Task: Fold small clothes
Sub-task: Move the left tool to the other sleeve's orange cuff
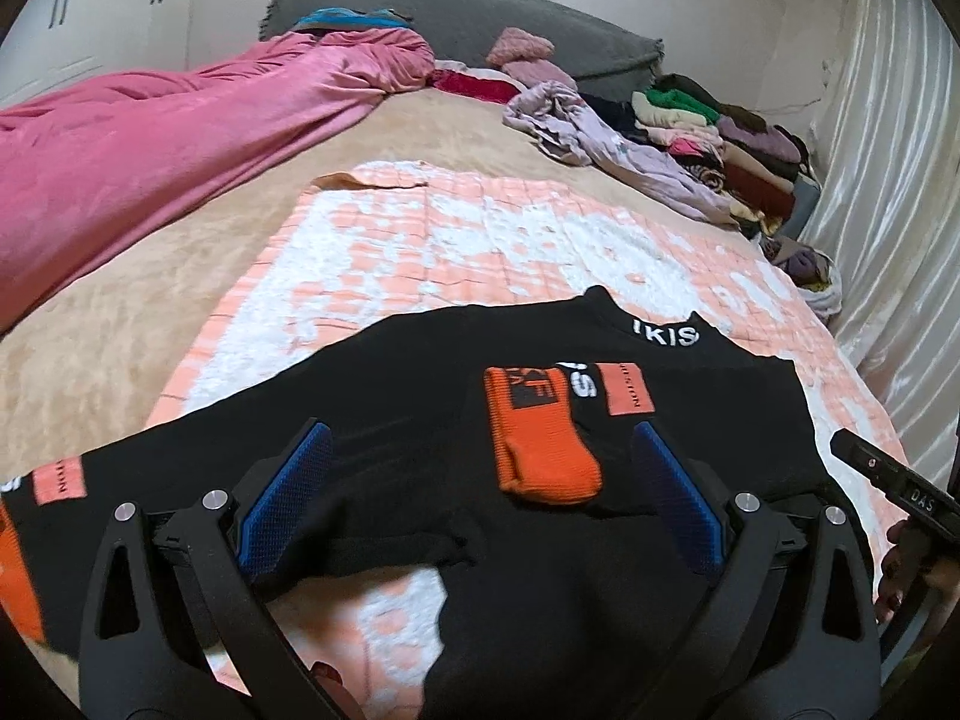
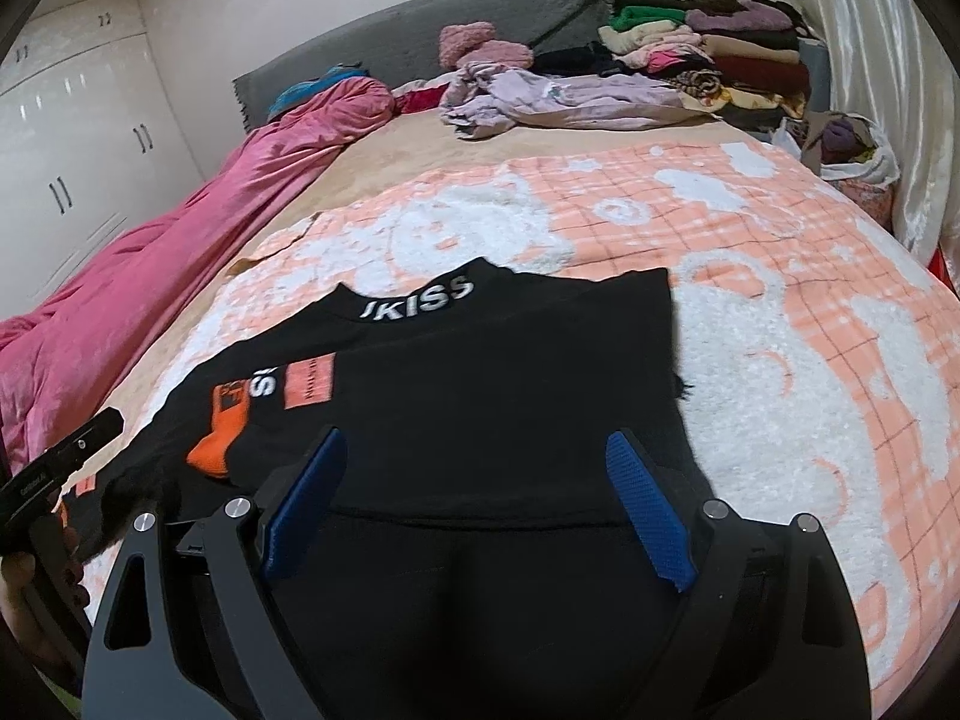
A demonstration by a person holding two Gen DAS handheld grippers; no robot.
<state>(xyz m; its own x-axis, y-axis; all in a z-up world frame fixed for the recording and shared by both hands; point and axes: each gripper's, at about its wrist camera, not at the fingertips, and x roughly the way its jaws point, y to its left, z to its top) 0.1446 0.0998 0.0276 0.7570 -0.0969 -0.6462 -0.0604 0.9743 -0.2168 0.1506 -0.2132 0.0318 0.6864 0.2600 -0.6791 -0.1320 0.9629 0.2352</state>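
A small black top (image 1: 420, 396) (image 2: 492, 384) with white lettering on its collar and orange patches lies spread on a peach-and-white checked blanket (image 1: 480, 240) (image 2: 780, 324). One sleeve is folded in over the body, its orange cuff (image 1: 543, 450) (image 2: 219, 438) resting on top. My left gripper (image 1: 480, 444) hovers open above the cuff and the left part of the garment, nothing between its blue pads (image 1: 288, 498). My right gripper (image 2: 480, 450) stands open over the lower right part of the top, holding nothing.
A pink duvet (image 1: 150, 144) (image 2: 180, 228) lies along the left of the bed. A lilac garment (image 1: 576, 126) (image 2: 552, 96) and stacks of folded clothes (image 1: 738, 138) (image 2: 720, 54) sit at the back right, by a curtain (image 1: 888, 180). White wardrobes (image 2: 72, 138) stand to the left.
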